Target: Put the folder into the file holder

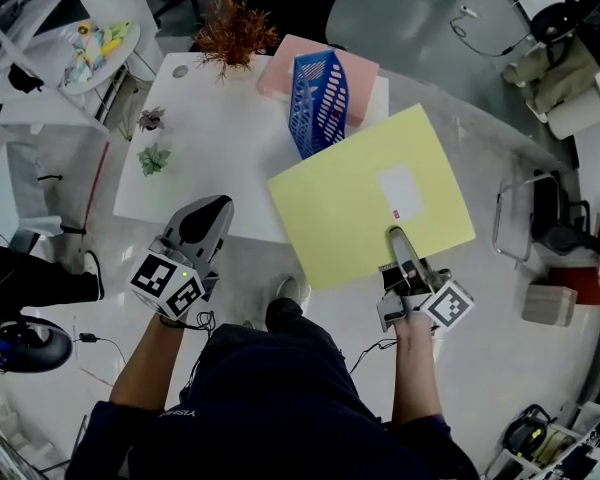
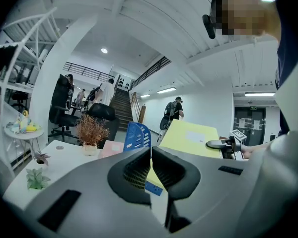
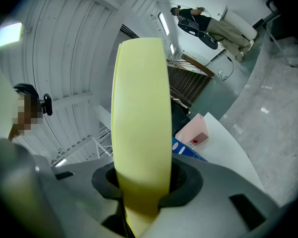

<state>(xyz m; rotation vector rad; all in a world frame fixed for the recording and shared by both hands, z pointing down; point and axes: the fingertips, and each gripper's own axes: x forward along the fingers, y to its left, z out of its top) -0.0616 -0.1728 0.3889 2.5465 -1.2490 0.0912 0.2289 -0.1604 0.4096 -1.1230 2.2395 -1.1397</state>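
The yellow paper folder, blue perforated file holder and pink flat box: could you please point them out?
yellow paper folder [image 1: 340,208], head view, cover's middle.
blue perforated file holder [image 1: 315,98], head view, side wall.
pink flat box [image 1: 283,68], head view, top face.

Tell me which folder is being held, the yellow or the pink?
The yellow folder, pinched in the right gripper. The pink folder lies on the white table, untouched.

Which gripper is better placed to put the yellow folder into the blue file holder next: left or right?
Right. The right gripper is clamped on the yellow folder, whose far edge is near the blue file holder. The left gripper is shut on nothing, off to the side by the table.
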